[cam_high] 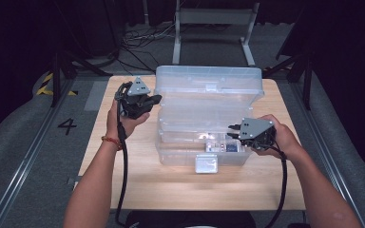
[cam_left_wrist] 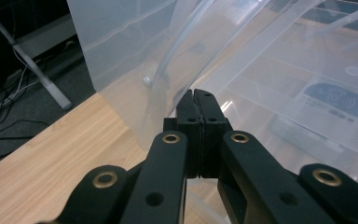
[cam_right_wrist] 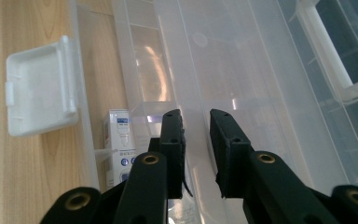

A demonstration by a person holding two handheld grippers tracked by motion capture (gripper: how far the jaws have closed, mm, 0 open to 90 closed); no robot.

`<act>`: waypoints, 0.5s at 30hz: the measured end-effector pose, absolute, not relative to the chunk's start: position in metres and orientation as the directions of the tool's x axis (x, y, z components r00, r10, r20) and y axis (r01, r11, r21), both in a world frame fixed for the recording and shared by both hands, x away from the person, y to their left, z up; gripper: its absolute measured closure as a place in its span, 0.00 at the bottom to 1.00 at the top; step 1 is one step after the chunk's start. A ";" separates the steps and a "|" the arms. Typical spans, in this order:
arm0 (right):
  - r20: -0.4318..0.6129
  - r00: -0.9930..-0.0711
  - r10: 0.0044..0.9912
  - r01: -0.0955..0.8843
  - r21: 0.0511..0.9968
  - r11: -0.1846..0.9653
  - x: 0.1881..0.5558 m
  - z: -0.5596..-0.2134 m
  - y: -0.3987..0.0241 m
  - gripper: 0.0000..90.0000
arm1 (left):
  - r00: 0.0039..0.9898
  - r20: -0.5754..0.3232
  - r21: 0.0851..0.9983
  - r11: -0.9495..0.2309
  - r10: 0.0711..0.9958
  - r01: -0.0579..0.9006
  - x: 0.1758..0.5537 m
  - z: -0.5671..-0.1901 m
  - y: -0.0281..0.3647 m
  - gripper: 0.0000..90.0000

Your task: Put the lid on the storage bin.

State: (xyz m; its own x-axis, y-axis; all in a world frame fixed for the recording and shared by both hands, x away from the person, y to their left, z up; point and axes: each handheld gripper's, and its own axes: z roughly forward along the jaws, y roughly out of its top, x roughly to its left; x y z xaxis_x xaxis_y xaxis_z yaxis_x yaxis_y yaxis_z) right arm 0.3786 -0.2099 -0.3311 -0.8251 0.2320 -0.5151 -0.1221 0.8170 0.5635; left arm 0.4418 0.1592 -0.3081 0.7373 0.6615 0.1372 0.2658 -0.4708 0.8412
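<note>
**Left gripper pinched shut at the box's left edge, right gripper part open over its inner tray**

My left gripper (cam_high: 148, 101) sits at the left end of the clear plastic storage box (cam_high: 204, 118), jaws pressed fully together. In the left gripper view the tips (cam_left_wrist: 196, 100) meet right at a thin translucent edge of the box; whether they pinch that edge or merely touch it I cannot tell. My right gripper (cam_high: 234, 131) hovers at the box's near right, jaws parted by a narrow gap with nothing between them, pointing along the clear inner tray (cam_right_wrist: 223, 70).

The box stands in the middle of the wooden table (cam_high: 123, 180), its lid (cam_high: 208, 83) raised towards the far side and its white latch (cam_high: 206, 164) hanging open at the near wall. I judge the box light, thin-walled and springy: it will flex under a pinch and its glossy surface will slip. The best holds are the stiffer rims and the tray's edge, not the flat panels, which could bow or crack.

Small cartons (cam_right_wrist: 120, 144) lie in the near part of the box, just left of my right jaws in the right gripper view. They and the upright lid crowd any reach inside; the trailing cables (cam_high: 123, 166) could drag on the table.
</note>
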 end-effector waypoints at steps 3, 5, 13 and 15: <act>-0.518 -0.819 0.246 -0.112 0.566 0.816 0.375 -0.332 -0.214 0.84 | 0.746 0.134 0.841 -0.474 0.652 0.263 0.441 -0.309 0.161 1.00; -0.517 -0.817 0.256 -0.105 0.569 0.816 0.373 -0.333 -0.217 0.84 | 0.748 0.134 0.840 -0.475 0.649 0.261 0.440 -0.310 0.160 1.00; -0.500 -0.816 0.291 -0.087 0.604 0.792 0.365 -0.334 -0.233 0.81 | 0.754 0.133 0.838 -0.479 0.643 0.261 0.438 -0.312 0.160 1.00; -0.493 -0.816 0.302 -0.082 0.615 0.785 0.364 -0.334 -0.236 0.79 | 0.757 0.142 0.837 -0.486 0.638 0.253 0.436 -0.312 0.160 1.00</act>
State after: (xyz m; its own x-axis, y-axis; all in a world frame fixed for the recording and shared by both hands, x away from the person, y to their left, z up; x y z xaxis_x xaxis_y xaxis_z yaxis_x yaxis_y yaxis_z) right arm 0.3639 -0.2360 -0.3342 -0.8160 0.3015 -0.4932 -0.0816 0.7846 0.6146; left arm 0.4365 0.1605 -0.3125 0.7566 0.6383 0.1421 0.2528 -0.4859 0.8367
